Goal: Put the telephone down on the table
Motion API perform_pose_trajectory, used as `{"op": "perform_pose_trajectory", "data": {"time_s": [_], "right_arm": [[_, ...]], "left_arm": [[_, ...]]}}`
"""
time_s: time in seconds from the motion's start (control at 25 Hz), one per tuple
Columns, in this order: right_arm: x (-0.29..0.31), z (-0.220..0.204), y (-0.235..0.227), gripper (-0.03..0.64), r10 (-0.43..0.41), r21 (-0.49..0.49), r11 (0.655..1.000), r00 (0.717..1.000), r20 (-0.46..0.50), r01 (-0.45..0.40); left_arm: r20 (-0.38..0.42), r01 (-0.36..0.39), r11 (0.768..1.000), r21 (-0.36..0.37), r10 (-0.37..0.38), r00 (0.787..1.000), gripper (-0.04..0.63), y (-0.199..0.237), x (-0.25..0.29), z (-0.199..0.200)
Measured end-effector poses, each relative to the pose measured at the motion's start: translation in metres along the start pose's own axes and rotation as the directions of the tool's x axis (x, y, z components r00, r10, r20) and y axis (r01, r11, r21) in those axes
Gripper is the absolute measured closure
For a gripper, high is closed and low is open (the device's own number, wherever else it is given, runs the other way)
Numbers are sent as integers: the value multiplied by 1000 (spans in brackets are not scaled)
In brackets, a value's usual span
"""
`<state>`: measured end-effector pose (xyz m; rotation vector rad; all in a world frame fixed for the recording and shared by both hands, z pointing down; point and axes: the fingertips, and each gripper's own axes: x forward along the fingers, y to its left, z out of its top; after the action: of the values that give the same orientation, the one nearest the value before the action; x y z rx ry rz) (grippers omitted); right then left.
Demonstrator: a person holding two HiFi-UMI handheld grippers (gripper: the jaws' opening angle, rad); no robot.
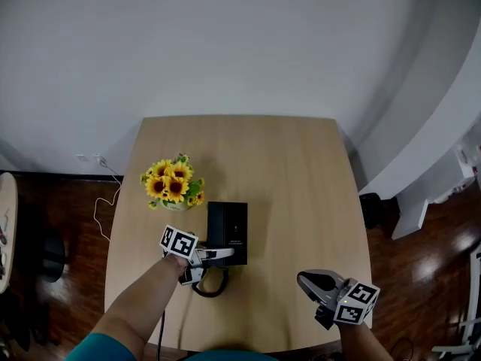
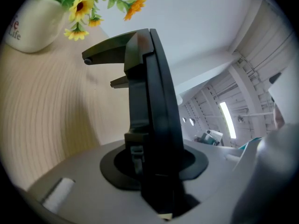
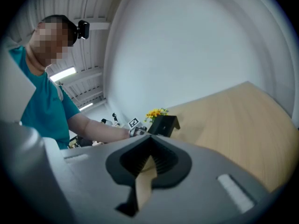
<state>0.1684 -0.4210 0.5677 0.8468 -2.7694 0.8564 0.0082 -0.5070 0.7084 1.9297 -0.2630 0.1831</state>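
The black telephone (image 1: 227, 228) is near the middle of the wooden table (image 1: 301, 164), and my left gripper (image 1: 228, 255) is shut on its near edge. In the left gripper view the telephone (image 2: 149, 101) stands edge-on between the jaws, just over the tabletop; whether it rests on the wood cannot be told. Its coiled cord (image 1: 211, 285) curls on the table under my left hand. My right gripper (image 1: 307, 280) hovers at the near right of the table with its jaws together and nothing in them. From there the telephone (image 3: 163, 123) shows far off.
A white pot of sunflowers (image 1: 173, 183) stands just left of the telephone, close to the left gripper's pot (image 2: 32, 22) side. A white cable (image 1: 105, 201) trails on the floor at the left. A white wall lies behind the table.
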Motion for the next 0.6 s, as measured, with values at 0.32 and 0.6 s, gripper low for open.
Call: {"op": "perform_pose_trajectory", "data": {"time_s": [0.32, 0.6], "right_arm": [[9, 1, -16, 615, -5, 19, 1000, 1000, -10, 5], [15, -4, -15, 615, 8, 34, 999, 1000, -14, -7]], "left_arm": [[-72, 2, 1000, 8, -1, 997, 414, 23, 17, 10], [-172, -67, 996, 58, 76, 982, 423, 39, 19, 8]]}}
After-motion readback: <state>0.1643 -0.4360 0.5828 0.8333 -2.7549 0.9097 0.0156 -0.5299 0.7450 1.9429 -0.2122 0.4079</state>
